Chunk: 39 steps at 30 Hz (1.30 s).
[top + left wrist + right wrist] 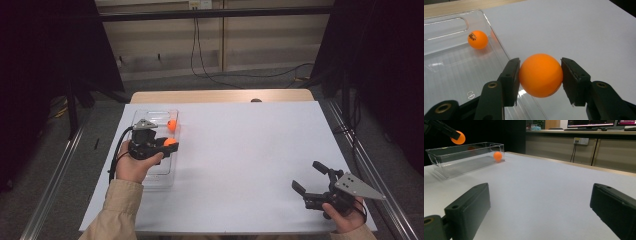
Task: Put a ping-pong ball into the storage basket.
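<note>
My left gripper (170,144) (540,77) is shut on an orange ball (540,75) (170,142) (458,137), held in the air above the right wall of a clear plastic tray (167,172) (451,75) (464,162). A second orange ball (172,125) (477,39) (497,156) lies inside the tray near its far end. At the table's front right my right gripper (309,177) (541,207) stands open with nothing between its jaws, low over the white table cover (250,150).
The tray stands at the left of the white cover. Bare wood of the table (220,95) shows along its far edge. Metal rails (370,170) run along both sides of the table, and cables (200,60) lie on the floor beyond.
</note>
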{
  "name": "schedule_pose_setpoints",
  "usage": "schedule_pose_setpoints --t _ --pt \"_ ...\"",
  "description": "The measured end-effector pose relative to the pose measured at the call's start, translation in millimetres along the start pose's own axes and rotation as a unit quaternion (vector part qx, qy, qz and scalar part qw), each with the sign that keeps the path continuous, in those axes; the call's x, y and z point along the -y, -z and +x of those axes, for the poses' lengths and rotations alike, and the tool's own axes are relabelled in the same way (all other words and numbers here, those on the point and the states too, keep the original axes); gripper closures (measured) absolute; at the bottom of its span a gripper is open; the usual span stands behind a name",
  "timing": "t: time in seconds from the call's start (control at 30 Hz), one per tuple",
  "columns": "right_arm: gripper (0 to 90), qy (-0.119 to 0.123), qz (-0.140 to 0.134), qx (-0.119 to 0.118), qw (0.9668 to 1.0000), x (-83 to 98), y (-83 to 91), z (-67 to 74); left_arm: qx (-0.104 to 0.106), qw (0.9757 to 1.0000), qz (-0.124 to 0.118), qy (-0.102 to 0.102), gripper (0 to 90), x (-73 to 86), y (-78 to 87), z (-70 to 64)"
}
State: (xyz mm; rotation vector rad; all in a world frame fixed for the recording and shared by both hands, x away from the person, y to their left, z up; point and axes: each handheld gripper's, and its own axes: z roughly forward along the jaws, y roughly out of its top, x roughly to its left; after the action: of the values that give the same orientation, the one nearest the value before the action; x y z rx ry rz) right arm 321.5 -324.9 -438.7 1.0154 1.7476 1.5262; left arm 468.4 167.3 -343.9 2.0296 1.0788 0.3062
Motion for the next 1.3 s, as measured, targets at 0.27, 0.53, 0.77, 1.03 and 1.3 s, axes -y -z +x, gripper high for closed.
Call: schedule_pose_setpoints --t 0.27,0.53,0.77,1.03,1.3 --pt "2.8 0.000 0.000 0.000 1.0000 0.0 0.1 -0.1 -0.012 0.9997 -0.012 0.018 51.1 2.5 -0.5 3.9" --pt "2.8 -0.004 -0.002 0.002 1.0000 -0.3 0.8 -0.3 -0.021 0.9997 -0.005 0.010 51.1 2.5 2.6 8.2" --pt "2.8 0.000 -0.001 0.002 1.0000 -0.2 0.8 -0.4 -0.025 0.9996 -0.007 0.014 51.1 4.0 2.2 10.7" --pt "2.8 0.000 0.000 0.001 1.0000 -0.1 0.9 -0.5 -0.031 0.9994 -0.006 0.017 51.1 5.7 1.8 12.5" --pt "2.8 -0.005 -0.002 0.001 1.0000 -0.5 0.7 -0.3 -0.041 0.9988 -0.006 0.026 51.1 9.0 -0.3 15.1"
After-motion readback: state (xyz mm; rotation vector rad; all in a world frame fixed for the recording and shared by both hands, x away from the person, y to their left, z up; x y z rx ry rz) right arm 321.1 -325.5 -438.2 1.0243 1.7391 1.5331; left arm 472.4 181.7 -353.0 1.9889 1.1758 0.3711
